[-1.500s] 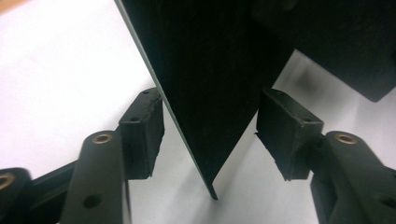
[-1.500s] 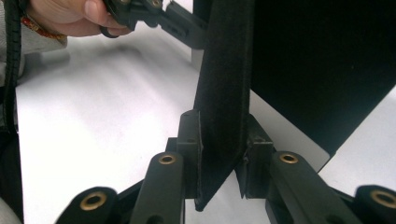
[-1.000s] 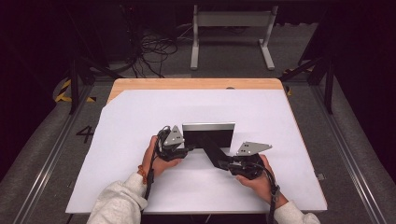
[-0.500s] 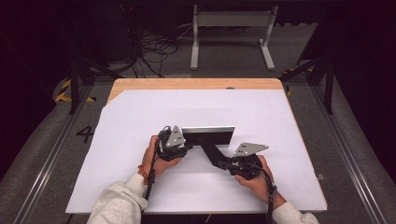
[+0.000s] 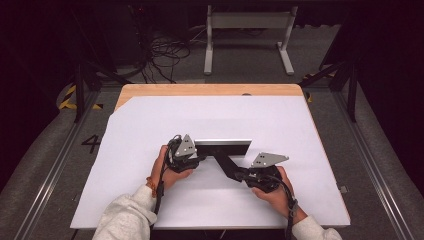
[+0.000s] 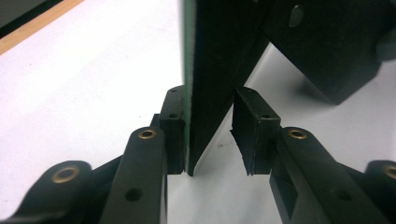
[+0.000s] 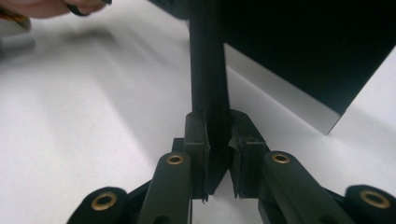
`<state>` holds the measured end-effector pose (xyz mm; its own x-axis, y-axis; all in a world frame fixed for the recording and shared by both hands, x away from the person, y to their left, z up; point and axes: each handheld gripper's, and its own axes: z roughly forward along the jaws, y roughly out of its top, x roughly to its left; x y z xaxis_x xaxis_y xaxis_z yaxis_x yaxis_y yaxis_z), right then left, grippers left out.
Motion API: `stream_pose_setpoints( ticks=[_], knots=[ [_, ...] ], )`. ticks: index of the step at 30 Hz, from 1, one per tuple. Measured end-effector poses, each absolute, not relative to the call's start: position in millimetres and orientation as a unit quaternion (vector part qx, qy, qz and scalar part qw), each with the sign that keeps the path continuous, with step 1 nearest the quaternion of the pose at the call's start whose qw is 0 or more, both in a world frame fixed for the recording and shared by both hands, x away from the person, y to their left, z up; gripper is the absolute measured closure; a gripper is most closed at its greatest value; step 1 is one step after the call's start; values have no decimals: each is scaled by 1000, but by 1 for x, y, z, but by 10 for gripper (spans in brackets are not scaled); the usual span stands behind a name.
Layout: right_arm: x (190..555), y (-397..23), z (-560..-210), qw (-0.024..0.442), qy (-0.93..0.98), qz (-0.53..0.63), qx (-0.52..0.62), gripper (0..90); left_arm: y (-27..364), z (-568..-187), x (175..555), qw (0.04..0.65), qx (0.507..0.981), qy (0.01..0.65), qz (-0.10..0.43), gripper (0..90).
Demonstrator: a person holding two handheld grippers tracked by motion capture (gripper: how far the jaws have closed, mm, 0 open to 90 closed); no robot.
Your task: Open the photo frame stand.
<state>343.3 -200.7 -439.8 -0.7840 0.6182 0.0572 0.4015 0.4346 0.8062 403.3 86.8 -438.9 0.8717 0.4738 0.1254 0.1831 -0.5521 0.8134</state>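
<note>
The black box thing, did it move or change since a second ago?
Hardly. The black box stands where it was on the white table cover. The right gripper has just been closing its jaws on the box's black flap. The left gripper closed slightly around the box's edge. Both hands stayed put.

Overhead light falls bright on the white counter (image 5: 150,130); surroundings stay near black. Soft shadows lie beneath the hands. The high view is slightly soft. Both gripper views blur close up, the dark panel (image 6: 219,56) underexposed.
</note>
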Motion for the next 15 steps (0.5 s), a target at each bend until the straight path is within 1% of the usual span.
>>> stream_pose_setpoints(
  ticks=[15],
  knots=[
    [341, -204, -435, 135, 836, 440, 299, 834, 88, -439, 403, 437, 863, 193, 163, 676]
  ],
)
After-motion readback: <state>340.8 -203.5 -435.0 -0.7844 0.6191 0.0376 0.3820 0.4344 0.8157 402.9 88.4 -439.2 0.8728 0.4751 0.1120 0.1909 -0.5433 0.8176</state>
